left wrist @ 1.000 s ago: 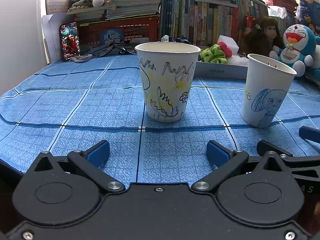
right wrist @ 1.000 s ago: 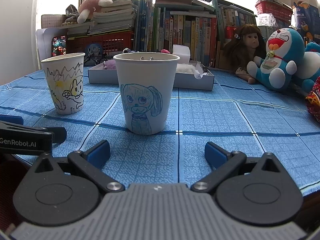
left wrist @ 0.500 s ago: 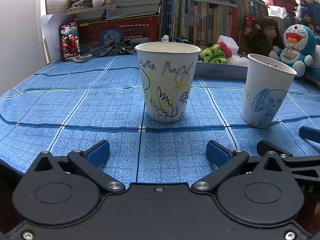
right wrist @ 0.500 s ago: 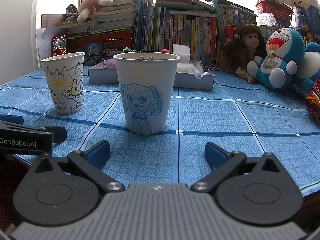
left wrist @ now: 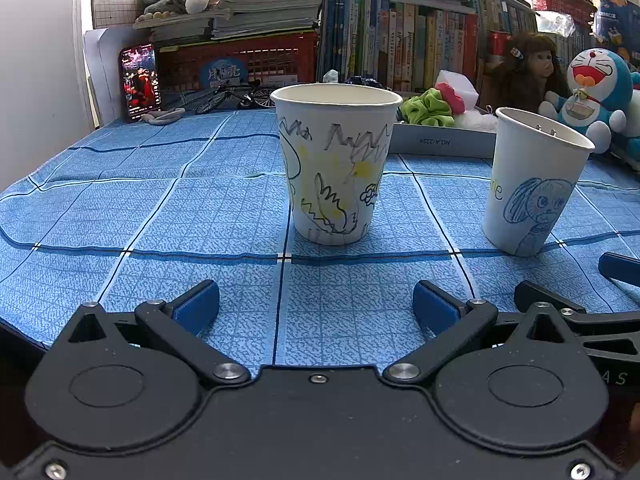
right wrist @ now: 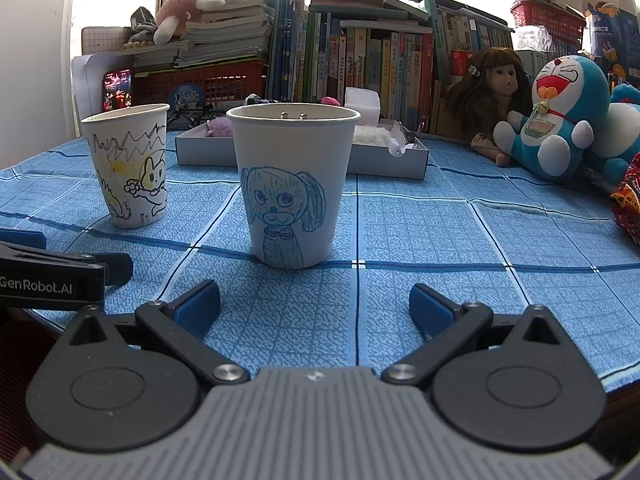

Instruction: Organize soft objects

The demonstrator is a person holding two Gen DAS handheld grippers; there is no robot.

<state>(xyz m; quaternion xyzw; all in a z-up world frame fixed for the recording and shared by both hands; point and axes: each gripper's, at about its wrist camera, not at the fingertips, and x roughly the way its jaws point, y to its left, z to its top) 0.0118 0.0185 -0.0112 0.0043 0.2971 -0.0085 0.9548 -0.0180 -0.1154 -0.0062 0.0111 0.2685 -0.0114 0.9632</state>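
Observation:
Two paper cups stand upright on the blue checked cloth. The cup with yellow and black drawings is straight ahead of my left gripper, which is open and empty. The cup with a blue dog drawing is straight ahead of my right gripper, also open and empty. Behind the cups lies a shallow grey tray holding soft items: a green scrunchie, a pink piece, a purple fluffy piece, white fluff and a white sponge block.
A Doraemon plush and a doll sit at the back right. Books, a red basket and a phone line the back. The left gripper's side shows at the left of the right wrist view.

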